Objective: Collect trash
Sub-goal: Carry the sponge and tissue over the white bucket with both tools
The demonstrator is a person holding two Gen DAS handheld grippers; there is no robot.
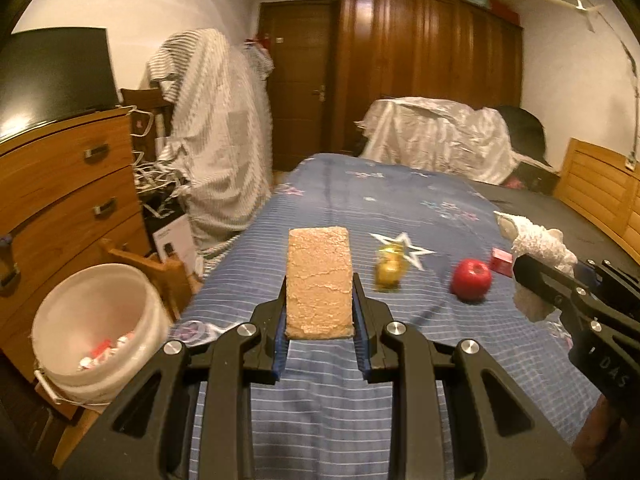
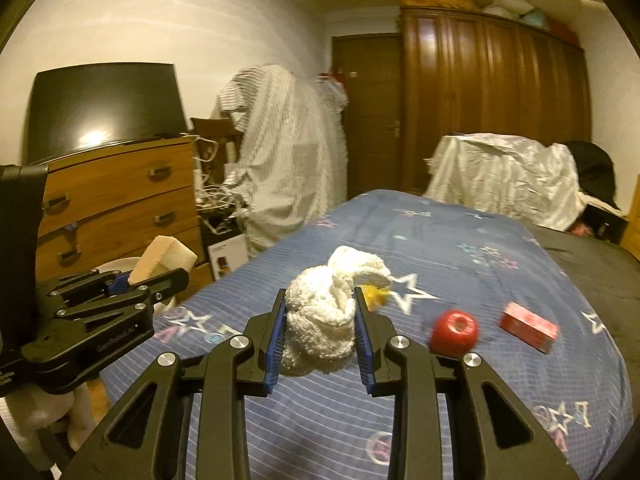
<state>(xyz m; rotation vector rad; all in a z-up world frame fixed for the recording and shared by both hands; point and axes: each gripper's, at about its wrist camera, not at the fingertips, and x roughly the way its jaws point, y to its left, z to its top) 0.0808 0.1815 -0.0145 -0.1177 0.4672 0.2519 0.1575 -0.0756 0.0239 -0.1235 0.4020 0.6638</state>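
Left gripper [image 1: 320, 312] pinching sponge [image 1: 319, 280]; right gripper [image 2: 320, 324] clamping towel [image 2: 332, 312]. Bucket [image 1: 96, 320] below-left. Could miss if released early.

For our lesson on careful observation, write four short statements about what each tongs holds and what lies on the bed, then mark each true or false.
1. The left tongs grip a tan sponge. True.
2. The right tongs are empty. False: they grip a white cloth.
3. A red apple lies on the blue bedsheet. True.
4. The white bucket stands on the bed. False: it stands on the floor beside the bed, near the wooden dresser.
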